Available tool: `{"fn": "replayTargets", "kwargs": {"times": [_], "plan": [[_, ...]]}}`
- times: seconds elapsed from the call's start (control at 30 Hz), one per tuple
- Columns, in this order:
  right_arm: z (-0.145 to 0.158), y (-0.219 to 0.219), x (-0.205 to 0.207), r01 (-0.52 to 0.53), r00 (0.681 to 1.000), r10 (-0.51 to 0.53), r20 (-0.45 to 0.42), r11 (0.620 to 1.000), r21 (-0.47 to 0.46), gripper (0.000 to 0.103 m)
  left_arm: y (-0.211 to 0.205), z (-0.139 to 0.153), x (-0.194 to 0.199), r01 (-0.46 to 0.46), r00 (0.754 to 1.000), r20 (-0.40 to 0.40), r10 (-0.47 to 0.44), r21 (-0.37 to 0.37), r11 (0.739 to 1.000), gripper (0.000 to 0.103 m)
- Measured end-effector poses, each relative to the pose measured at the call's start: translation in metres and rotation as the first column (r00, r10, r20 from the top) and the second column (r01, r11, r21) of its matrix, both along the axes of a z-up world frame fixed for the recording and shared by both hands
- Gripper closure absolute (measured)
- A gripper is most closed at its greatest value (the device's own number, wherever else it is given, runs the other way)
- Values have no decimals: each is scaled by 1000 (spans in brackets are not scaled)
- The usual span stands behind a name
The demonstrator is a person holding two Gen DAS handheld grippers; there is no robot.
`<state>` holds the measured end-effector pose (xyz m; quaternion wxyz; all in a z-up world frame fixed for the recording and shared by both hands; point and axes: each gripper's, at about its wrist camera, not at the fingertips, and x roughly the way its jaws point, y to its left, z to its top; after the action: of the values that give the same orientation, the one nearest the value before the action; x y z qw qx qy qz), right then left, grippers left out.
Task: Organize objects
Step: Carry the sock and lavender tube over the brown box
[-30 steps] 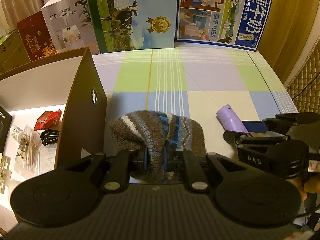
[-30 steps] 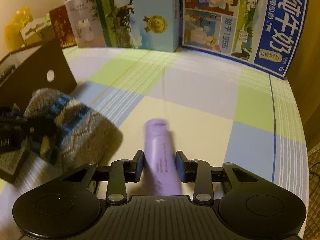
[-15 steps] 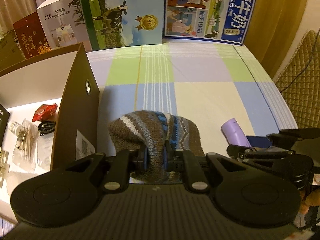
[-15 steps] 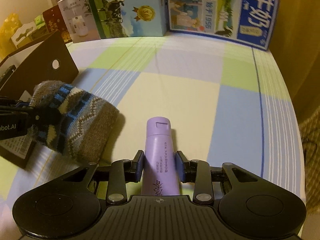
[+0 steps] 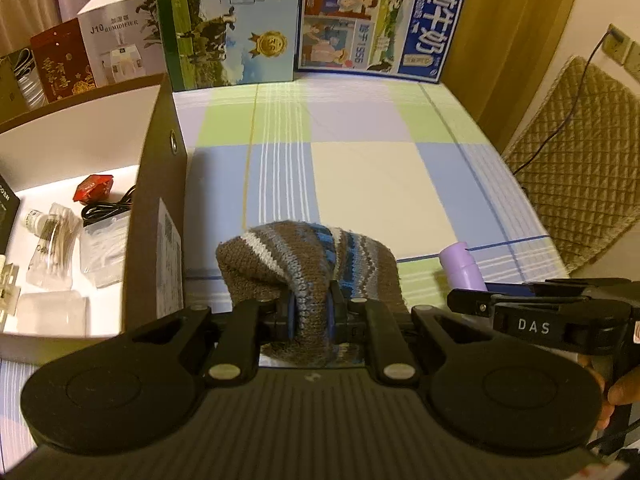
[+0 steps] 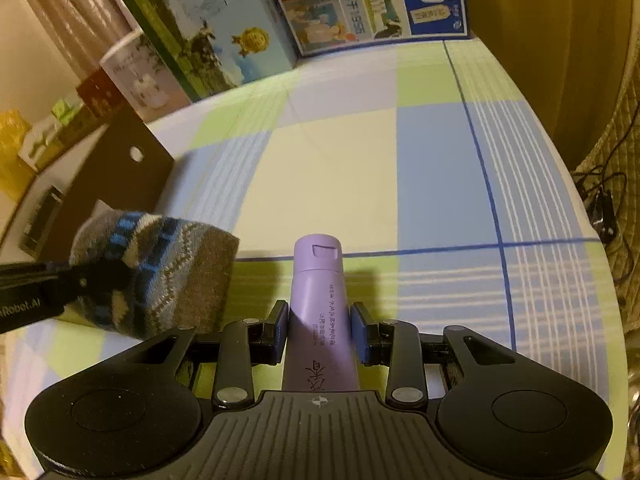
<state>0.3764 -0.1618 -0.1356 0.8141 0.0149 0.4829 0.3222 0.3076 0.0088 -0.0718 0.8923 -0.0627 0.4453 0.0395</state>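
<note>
A checked tablecloth [image 5: 360, 168] in green, blue and cream is filling the frame, with milk cartons [image 5: 232, 24] standing along its top edge and an open cardboard box [image 5: 160, 184] sitting at the left. The left gripper [image 5: 311, 314] is pinching a knitted hat [image 5: 308, 256] at centre. At lower right, the right gripper [image 6: 320, 330] is clamping a purple tube [image 6: 320, 304].

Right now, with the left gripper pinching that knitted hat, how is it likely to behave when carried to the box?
Probably floppy: the knitted hat bunches where the left gripper pinches it and sags on either side. Likely light, since a narrow pinch holds it. Its wool looks grippy, so slipping seems unlikely, though loose folds could catch the box wall.
</note>
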Motion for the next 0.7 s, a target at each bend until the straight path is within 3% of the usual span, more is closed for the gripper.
{"fn": "replayTargets", "kwargs": {"times": [0.33, 0.7], "plan": [[49, 6, -36, -22, 999, 18, 34, 995, 102, 73, 24, 43, -46, -31, 995, 91, 36, -55, 998, 92], [77, 67, -77, -124, 992, 119, 38, 974, 188, 73, 97, 77, -102, -159, 973, 159, 169, -71, 985, 92]]}}
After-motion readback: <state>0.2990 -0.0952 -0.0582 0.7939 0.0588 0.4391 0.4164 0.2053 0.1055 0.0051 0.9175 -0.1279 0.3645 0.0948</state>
